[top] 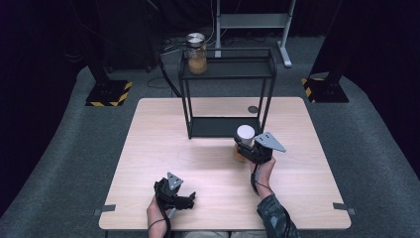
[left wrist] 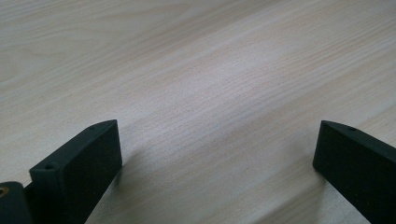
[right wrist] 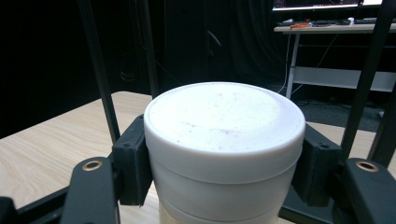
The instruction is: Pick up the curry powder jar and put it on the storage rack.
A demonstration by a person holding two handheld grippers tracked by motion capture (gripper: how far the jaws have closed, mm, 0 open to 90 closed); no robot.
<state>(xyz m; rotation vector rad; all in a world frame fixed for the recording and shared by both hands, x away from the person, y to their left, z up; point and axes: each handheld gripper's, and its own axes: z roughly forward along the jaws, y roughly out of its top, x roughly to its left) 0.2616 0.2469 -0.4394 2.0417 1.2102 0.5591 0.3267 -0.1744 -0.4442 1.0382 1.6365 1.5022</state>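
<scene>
My right gripper (top: 246,145) is shut on a jar with a white lid (top: 245,132), just in front of the black rack's lower shelf (top: 218,127). In the right gripper view both pads clamp the jar (right wrist: 223,116) just below its lid, and the rack's posts rise behind it. My left gripper (top: 189,199) lies low near the table's front edge. In the left gripper view its jaws stand wide open (left wrist: 219,140) over bare wood with nothing between them.
A second jar (top: 196,53) with a metal lid and amber contents stands at the left of the rack's top shelf (top: 233,69). The light wooden table (top: 163,144) has free room left of the rack. A small dark disc (top: 253,109) lies beside the rack's right post.
</scene>
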